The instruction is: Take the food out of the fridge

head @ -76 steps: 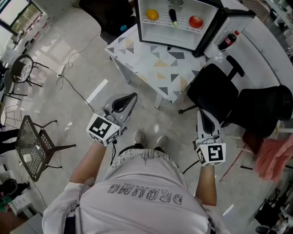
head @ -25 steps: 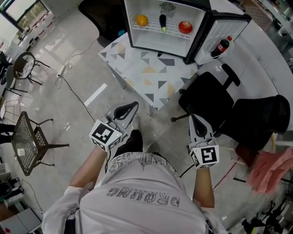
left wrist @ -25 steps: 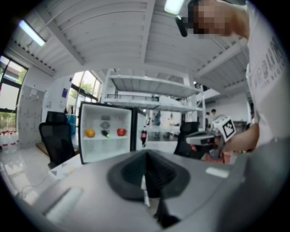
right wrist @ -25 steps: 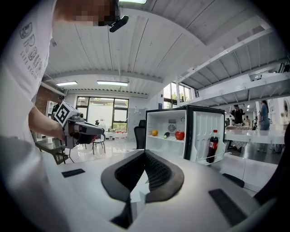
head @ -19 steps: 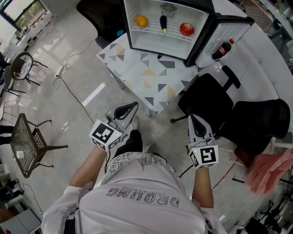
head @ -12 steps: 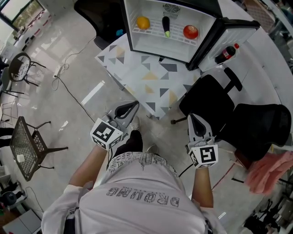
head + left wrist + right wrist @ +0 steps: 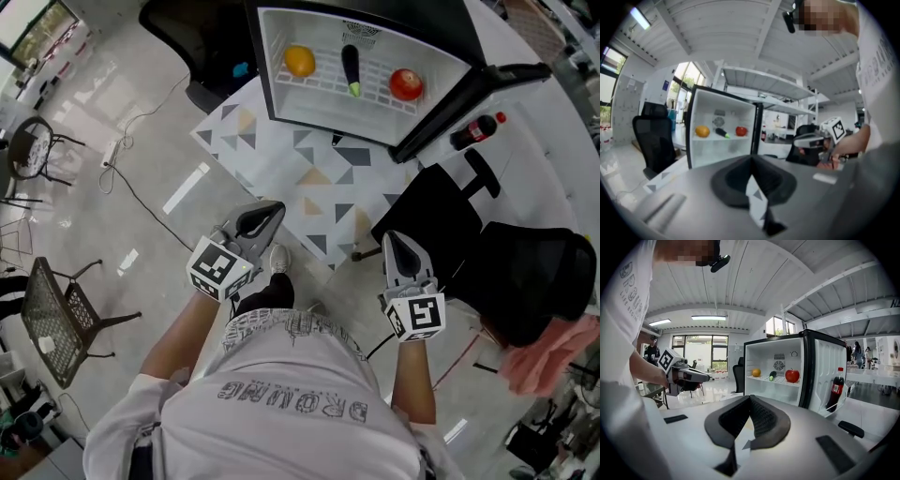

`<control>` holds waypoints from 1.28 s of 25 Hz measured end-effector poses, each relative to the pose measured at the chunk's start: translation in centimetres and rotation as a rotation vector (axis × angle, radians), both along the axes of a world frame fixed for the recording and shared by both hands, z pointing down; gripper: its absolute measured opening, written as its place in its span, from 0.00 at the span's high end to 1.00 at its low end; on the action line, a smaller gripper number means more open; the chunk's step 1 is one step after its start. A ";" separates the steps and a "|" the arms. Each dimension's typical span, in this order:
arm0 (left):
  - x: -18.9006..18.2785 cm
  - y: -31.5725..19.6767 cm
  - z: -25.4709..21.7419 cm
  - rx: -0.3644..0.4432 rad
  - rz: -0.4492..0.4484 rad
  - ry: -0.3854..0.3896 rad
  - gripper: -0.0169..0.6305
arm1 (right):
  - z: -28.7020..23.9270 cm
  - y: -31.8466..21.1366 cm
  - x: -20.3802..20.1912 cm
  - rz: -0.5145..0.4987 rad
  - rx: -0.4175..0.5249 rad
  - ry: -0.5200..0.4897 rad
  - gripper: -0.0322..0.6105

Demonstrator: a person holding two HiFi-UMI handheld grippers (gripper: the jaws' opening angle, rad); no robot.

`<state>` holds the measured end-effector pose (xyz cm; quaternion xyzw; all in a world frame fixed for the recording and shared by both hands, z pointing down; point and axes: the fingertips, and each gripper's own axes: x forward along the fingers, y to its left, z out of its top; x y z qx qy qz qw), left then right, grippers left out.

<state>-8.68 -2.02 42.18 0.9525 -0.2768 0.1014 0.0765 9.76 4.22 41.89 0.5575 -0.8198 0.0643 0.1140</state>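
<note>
An open mini fridge [image 7: 272, 89] stands on a triangle-patterned table [image 7: 281, 169]. On its white shelf lie an orange [image 7: 300, 61], a dark vegetable with a green end [image 7: 352, 70] and a red apple [image 7: 406, 83]. All three also show in the right gripper view: orange [image 7: 756, 372], vegetable [image 7: 772, 375], apple [image 7: 792, 375]. My left gripper [image 7: 275, 204] and right gripper [image 7: 391, 236] hover over the table's near edge, well short of the fridge. Both point towards it, jaws shut and empty. In the left gripper view the fridge [image 7: 724, 126] is ahead.
A cola bottle [image 7: 476, 131] stands in the fridge door's rack. A black office chair [image 7: 441, 220] stands right of the table, close to my right gripper. A cable [image 7: 131, 159] runs across the floor on the left, near a mesh chair [image 7: 56, 314].
Both grippers have come forward together towards the table and fridge, which now look nearer and larger. The jaws stayed shut and the food has not moved.
</note>
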 end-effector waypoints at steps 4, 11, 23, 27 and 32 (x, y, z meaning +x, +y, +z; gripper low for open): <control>-0.7 -3.2 -0.1 -0.004 0.011 0.007 0.96 | -0.4 -2.8 -1.0 0.015 -0.002 0.008 0.95; -1.4 -8.4 0.0 -0.010 0.048 0.010 0.96 | -0.5 -7.6 -2.3 0.047 -0.013 0.016 0.95; -2.4 -14.4 0.3 0.001 0.085 0.014 0.96 | -0.1 -12.2 -4.0 0.096 -0.025 0.009 0.95; -1.9 -15.5 0.5 0.002 0.093 0.009 0.96 | 0.2 -13.1 -3.9 0.096 -0.037 0.001 0.95; 0.0 -16.4 0.2 0.014 0.109 -0.005 0.95 | 0.3 -13.7 -3.1 0.090 -0.036 -0.026 0.95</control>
